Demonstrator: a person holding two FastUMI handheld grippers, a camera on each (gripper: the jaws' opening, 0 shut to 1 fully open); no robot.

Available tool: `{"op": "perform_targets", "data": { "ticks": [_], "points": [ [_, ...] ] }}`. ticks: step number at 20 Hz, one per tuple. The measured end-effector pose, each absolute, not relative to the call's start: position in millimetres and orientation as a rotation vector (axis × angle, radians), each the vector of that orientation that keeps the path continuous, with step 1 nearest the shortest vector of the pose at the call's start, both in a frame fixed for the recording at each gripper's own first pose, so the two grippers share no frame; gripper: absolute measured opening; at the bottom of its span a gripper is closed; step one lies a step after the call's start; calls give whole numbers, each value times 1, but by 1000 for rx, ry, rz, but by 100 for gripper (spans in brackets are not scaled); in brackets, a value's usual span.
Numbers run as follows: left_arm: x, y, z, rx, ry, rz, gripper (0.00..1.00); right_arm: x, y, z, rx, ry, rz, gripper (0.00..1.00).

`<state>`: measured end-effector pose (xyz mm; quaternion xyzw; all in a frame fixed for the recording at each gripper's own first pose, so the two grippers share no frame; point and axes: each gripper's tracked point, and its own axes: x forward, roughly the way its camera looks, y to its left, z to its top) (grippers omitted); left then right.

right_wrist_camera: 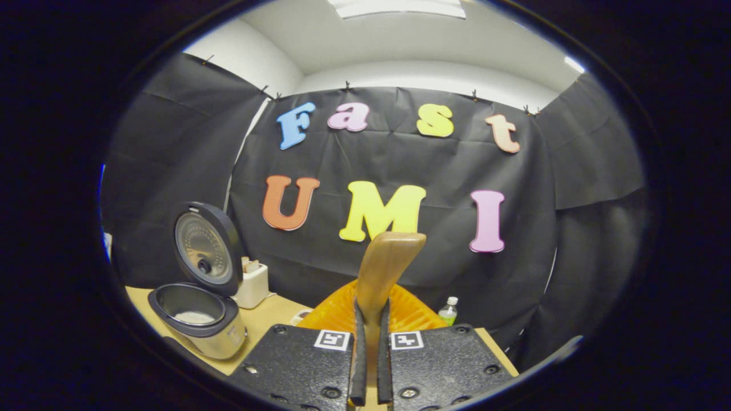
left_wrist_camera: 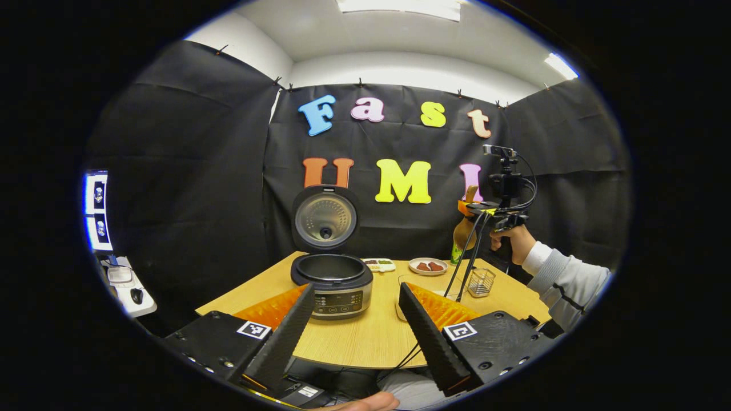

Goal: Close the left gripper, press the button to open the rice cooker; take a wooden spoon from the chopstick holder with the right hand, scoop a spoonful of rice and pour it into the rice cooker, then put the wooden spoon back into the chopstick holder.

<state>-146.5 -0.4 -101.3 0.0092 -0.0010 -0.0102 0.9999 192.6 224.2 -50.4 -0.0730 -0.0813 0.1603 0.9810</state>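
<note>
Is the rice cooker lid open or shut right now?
Open. The lid stands upright behind the rice cooker, its inner face showing, and the pot is exposed.

At bottom centre, the right gripper (right_wrist_camera: 370,365) pinches a wooden spoon (right_wrist_camera: 384,274) between both fingers, its handle rising to mid-frame. At lower left, a rice cooker (right_wrist_camera: 197,319) stands open on a wooden table (right_wrist_camera: 268,317), lid upright, beside a white holder (right_wrist_camera: 251,285). A small bottle (right_wrist_camera: 449,311) stands right of centre.

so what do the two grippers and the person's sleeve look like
Each gripper has black textured blocks carrying small square black-and-white tags, black ribbed jaws and orange ridged panels behind them: the left gripper and the right gripper. Black cables hang from the right one. The sleeve is light grey with a dark stripe.
</note>
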Motion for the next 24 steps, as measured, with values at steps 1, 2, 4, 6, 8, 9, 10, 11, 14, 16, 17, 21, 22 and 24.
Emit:
{"op": "perform_targets", "data": {
  "ticks": [1, 2, 4, 6, 8, 9, 10, 11, 14, 16, 17, 21, 22, 24],
  "points": [
    [-145, -3, -104, 21, 3, -22, 94, 196, 211, -53, -141, -156, 310, 12],
    [-144, -4, -107, 22, 11, -19, 95, 200, 199, -55, -136, -149, 297, 13],
    [-141, -5, -110, 14, 18, -6, 95, 208, 176, -61, -120, -140, 273, 13],
    [-137, -8, -110, -2, 21, 6, 94, 219, 155, -67, -102, -124, 233, 13],
    [-132, -11, -108, -8, 16, 13, 95, 229, 142, -80, -101, -103, 215, 13],
    [-131, -11, -105, -7, 10, 17, 95, 233, 136, -86, -101, -92, 207, 13],
    [-129, -10, -104, -6, 5, 22, 95, 238, 130, -91, -103, -80, 204, 14],
    [-128, -11, -104, -5, 2, 25, 95, 241, 125, -96, -103, -75, 202, 14],
    [-122, -12, -101, 16, -12, 33, 94, 257, 104, -111, -90, -68, 179, 13],
    [-116, -7, -98, 35, -24, 50, 94, 268, 94, -127, -74, -44, 169, 15],
    [-114, -5, -96, 37, -21, 59, 94, 273, 90, -134, -67, -30, 168, 15],
    [-96, 4, -78, 30, -29, 91, 95, 289, 80, -158, -43, 20, 177, 16],
    [-92, 6, -73, 25, -33, 96, 95, 292, 79, -163, -33, 31, 186, 18],
    [-81, 11, -63, 18, -45, 109, 94, 298, 71, -164, -36, 28, 173, 29]
  ]
}}
